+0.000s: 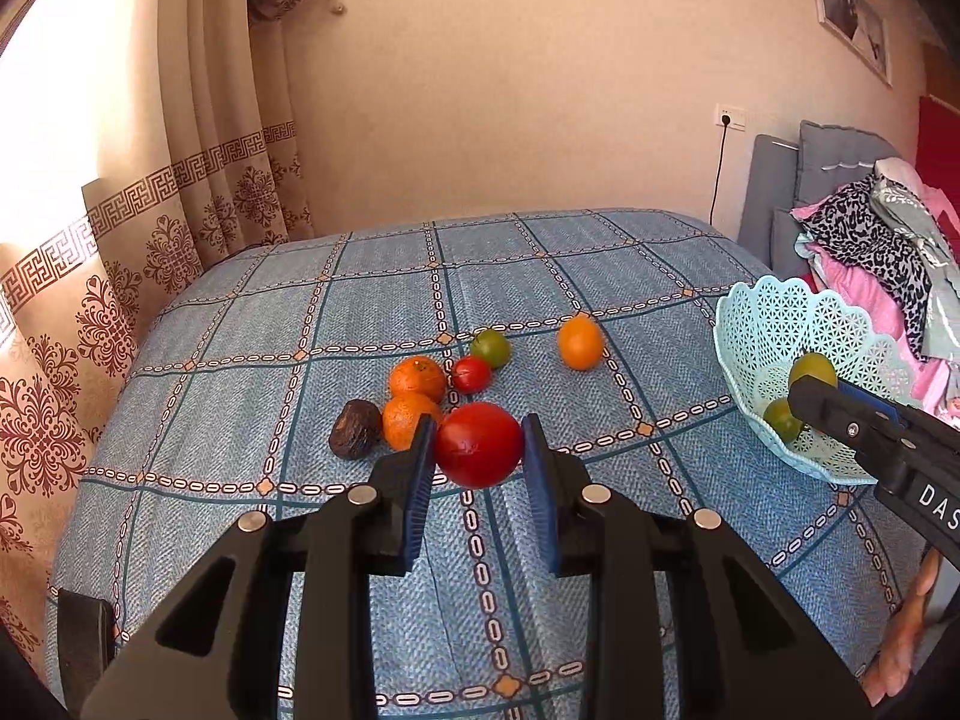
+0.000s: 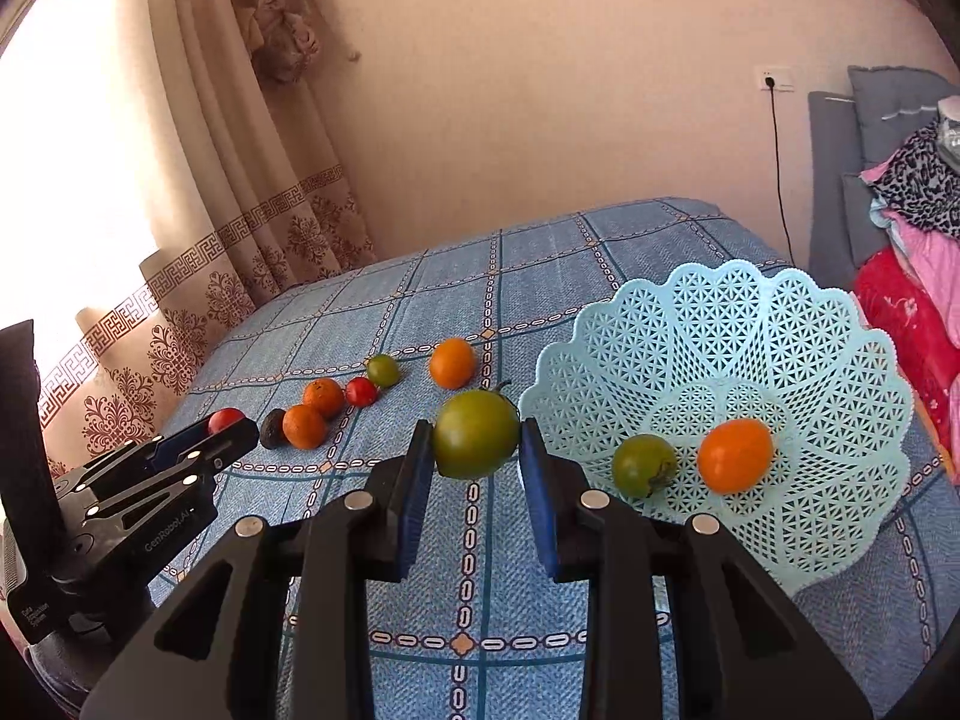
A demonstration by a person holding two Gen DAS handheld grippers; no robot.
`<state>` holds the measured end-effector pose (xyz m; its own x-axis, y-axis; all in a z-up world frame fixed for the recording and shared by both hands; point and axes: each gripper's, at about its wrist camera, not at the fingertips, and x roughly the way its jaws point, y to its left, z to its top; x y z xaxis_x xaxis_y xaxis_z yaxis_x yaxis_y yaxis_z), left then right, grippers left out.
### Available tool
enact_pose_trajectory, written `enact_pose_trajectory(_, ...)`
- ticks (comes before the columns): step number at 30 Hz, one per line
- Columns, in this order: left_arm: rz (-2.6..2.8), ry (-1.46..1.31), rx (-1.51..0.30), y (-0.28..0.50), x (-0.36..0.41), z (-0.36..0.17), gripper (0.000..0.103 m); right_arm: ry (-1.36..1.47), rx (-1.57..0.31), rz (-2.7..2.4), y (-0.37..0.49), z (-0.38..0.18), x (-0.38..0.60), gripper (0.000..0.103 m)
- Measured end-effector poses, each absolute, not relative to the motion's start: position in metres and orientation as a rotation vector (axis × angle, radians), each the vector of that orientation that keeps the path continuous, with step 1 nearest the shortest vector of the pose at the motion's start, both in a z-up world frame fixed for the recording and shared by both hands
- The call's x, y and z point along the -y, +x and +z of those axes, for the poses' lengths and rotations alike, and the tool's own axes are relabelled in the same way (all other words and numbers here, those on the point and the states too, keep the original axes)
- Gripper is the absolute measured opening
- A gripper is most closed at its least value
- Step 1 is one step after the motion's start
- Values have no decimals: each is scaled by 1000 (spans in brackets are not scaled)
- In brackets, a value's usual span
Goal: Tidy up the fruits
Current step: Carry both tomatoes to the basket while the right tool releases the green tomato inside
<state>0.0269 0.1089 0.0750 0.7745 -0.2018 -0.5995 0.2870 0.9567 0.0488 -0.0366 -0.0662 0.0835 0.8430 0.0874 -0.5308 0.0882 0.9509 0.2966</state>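
Left claw gripping red tomato, basket near bed's right edge

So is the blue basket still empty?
No, the right wrist view shows a green fruit and an orange fruit lying inside the basket.

Both wrist cameras sit low and close over the bed, facing the far wall. The left view looks from the left, the right view beside the basket; both share the scattered fruit.
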Motion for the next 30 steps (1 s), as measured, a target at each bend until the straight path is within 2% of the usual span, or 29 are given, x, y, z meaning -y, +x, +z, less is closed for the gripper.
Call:
enact_pose_trajectory(16,-448,172,-637,19,-38,84,30,360,-528,-214,-74,82,142,29)
enact_pose_trajectory(30,-633,192,-671,8,28,85,29,370,-526,-311,-82,74,168,30)
